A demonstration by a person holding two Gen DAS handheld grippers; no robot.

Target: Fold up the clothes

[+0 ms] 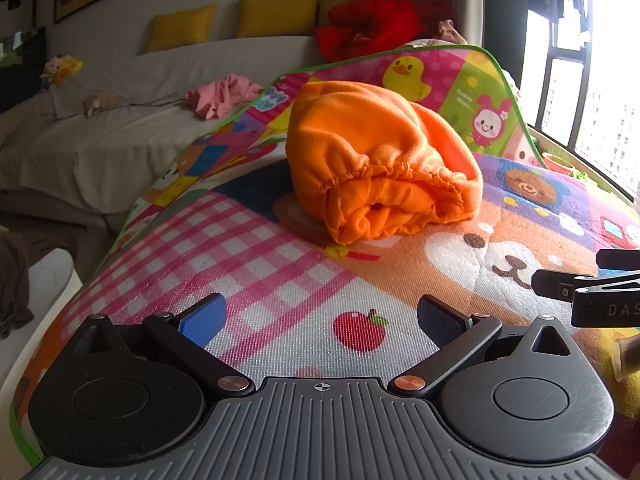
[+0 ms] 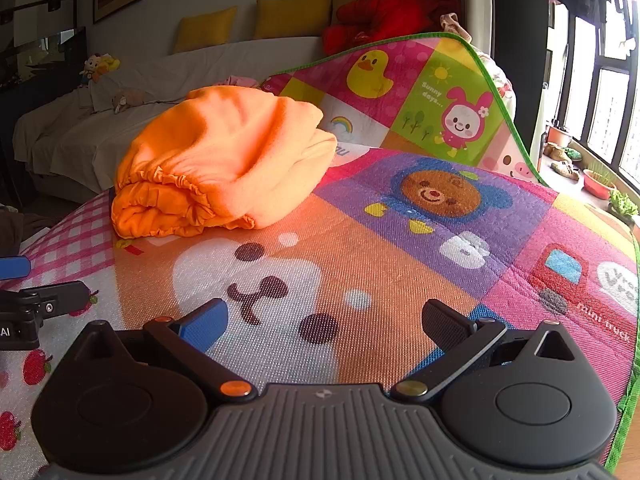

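From the left wrist view, the left gripper (image 1: 322,320) hovers low over a colourful play mat (image 1: 280,280), its jaws spread wide and holding nothing, one finger faced with a blue pad (image 1: 204,318) and the other with a black one. Beyond it, near the middle of the mat, lies the orange garment (image 1: 380,160), bunched into a rounded bundle with its gathered elastic hem facing the camera. The tips of the right gripper (image 1: 592,284) show at the right edge, just above the mat and apart from the garment. Far left stands a sofa (image 1: 120,128) draped in pale cloth, with a pink piece of clothing (image 1: 222,96) on it and yellow cushions (image 1: 276,14) along its back. From the right wrist view, the right gripper (image 2: 326,322) also has its jaws spread and empty, above the bear face printed on the mat (image 2: 400,260). The orange garment (image 2: 224,160) sits far left of it on the mat, untouched, its far side near the mat's upturned edge. The left gripper (image 2: 36,292) shows at the left edge.
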